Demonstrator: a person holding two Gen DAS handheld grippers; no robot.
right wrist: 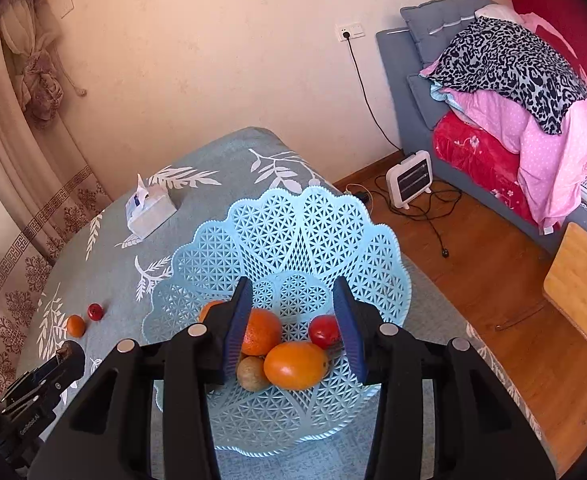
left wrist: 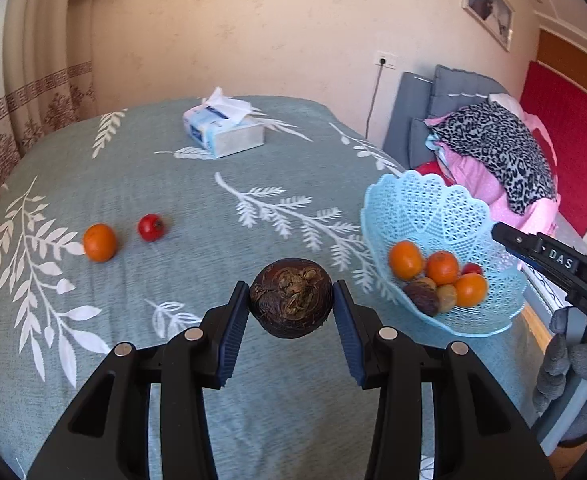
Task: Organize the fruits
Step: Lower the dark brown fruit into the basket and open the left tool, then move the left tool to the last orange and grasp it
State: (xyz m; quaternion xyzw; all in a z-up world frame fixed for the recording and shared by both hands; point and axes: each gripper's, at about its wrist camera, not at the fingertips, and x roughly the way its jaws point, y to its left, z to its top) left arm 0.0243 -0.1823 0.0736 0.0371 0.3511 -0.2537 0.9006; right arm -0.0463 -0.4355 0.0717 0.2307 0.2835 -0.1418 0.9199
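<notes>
My left gripper (left wrist: pixel 291 304) is shut on a dark brown round fruit (left wrist: pixel 291 298) and holds it above the table, left of the light blue lattice basket (left wrist: pixel 433 208). The basket holds several oranges, a small red fruit and brown fruits. An orange (left wrist: pixel 100 242) and a red fruit (left wrist: pixel 151 227) lie on the cloth at the left. My right gripper (right wrist: pixel 293 324) is open and empty, hovering over the basket (right wrist: pixel 293 232), above an orange (right wrist: pixel 295 365) and a red fruit (right wrist: pixel 324 331). The loose orange (right wrist: pixel 75 325) and red fruit (right wrist: pixel 95 311) also show there.
A tissue box (left wrist: pixel 223 130) sits at the far side of the table with the leaf-print cloth (left wrist: pixel 173 200). To the right are a sofa with piled bedding (right wrist: pixel 513 92), a small heater (right wrist: pixel 409 178) with cables on the wooden floor, and a wooden stool (right wrist: pixel 581 280).
</notes>
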